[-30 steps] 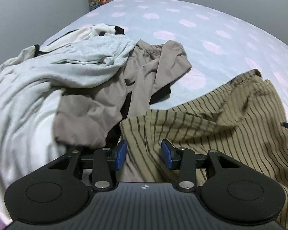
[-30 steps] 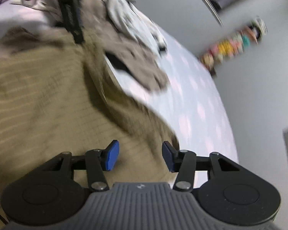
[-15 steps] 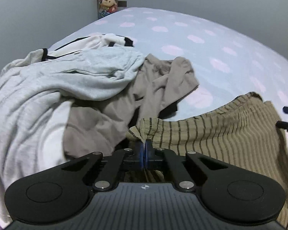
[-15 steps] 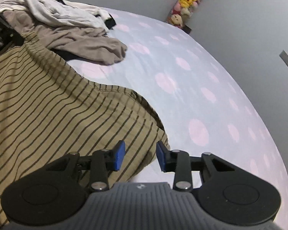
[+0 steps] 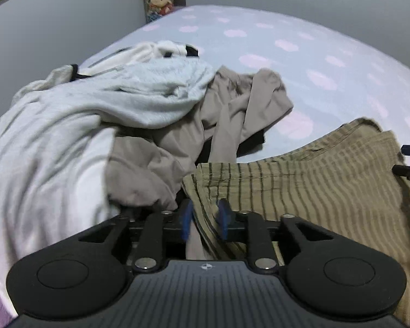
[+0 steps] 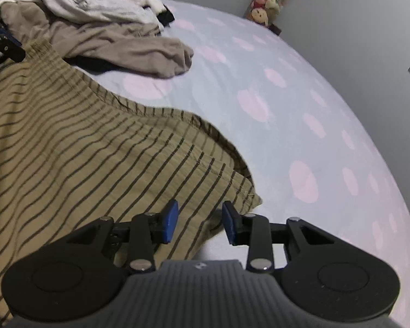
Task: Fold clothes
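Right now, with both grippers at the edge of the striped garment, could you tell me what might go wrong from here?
1. The left gripper is opening with the striped garment between its pads, so that corner may slip free.
2. The right gripper is open over the other corner and grips nothing, so a pull could lift one side only.
3. The grey-brown garment touches the striped one beside the left gripper and could get caught or dragged along.

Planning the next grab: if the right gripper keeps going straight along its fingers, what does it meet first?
Most likely the striped garment: its near corner lies between and just ahead of the right gripper, whose pads stand apart. Past that corner is only the dotted bedsheet. Depth is hard to judge through the fisheye.
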`<state>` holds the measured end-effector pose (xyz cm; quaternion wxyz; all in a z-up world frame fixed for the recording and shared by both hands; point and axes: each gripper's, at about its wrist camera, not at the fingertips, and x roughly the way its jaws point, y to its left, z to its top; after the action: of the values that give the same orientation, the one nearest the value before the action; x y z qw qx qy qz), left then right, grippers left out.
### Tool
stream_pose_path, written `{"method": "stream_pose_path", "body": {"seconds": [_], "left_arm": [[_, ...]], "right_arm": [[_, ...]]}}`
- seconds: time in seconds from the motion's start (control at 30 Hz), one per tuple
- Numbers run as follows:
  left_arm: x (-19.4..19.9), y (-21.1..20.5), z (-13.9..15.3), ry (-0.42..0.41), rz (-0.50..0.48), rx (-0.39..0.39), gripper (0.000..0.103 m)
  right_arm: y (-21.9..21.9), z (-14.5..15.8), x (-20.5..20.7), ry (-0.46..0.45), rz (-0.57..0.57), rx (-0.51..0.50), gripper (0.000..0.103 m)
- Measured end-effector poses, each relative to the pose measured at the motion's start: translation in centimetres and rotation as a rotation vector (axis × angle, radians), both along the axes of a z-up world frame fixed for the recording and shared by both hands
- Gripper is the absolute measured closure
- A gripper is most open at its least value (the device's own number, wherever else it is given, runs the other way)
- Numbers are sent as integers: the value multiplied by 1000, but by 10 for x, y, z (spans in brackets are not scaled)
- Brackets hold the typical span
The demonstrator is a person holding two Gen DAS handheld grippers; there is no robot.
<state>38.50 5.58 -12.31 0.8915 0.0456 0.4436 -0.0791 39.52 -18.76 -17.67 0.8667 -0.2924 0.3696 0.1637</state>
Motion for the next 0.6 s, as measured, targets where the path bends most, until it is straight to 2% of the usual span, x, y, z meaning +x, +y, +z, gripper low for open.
{"method": "stream_pose_path", "body": {"seconds": [0.07,0.17,0.23,0.3,0.47,0.5,0.53,0.6], "left_arm": [[-15,-4,11,0,-3,-20,80],[-40,-8,23,35,-6,-98,75],[-58,-12,28,66,-8,-158,63],[-78,-19,30,98,-18,-198,58],[-123,-38,22,164,-47,-219,58],[-131,-39,18,178,-44,-221,62],[-137,-40,14,189,-38,-224,75],[-150,-41,8,208,-25,-231,92]], "right_arm": [[-2,10,-10,-12,0,15,65],[-7,26,-28,-13,-15,57,65],[-11,37,-44,-13,-25,85,65],[-14,45,-62,-11,-34,115,65],[-24,58,-121,8,-88,218,62],[-26,57,-134,19,-104,243,62],[-28,56,-148,31,-125,269,62],[-34,54,-174,50,-169,322,62]]}}
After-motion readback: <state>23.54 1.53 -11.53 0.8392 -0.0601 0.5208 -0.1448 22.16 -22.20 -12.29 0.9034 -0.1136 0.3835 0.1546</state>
